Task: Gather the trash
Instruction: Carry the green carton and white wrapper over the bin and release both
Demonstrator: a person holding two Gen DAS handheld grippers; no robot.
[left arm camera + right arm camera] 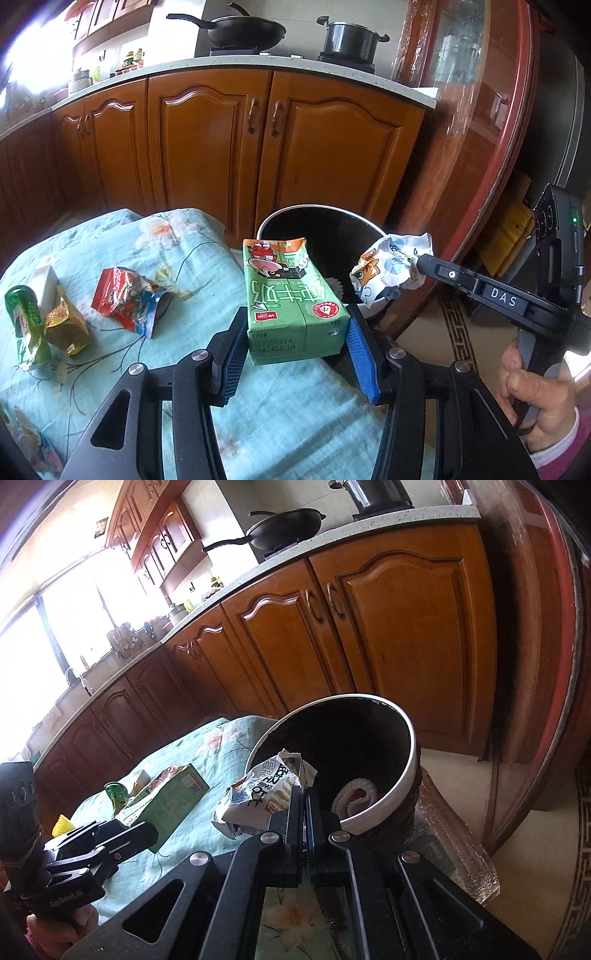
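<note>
The left gripper (297,341) pinched a green milk carton (295,299) between its blue pads (360,354), the carton raised clear of the floral cloth (110,376) with its torn top pointing away; the right gripper (306,812), pressed together, pinched a crumpled white wrapper (258,797) at its edge. Just beyond both fingertips stood one white-rimmed black bin (402,775), mouth tilted toward them, with what looked like a white roll (354,794) already inside. The wrapper, held only by a corner, seemed liable to slip or catch on the rim; the carton, gripped near its base, could pivot and drop short onto the cloth if released before clearing the rim, and the two grippers, converging on one opening, might collide. To the left of the left gripper lay three further pieces: one red packet (125,299), one yellow wrapper (68,326) and one green can (26,328). Counted: two grippers, two held items, one bin.
</note>
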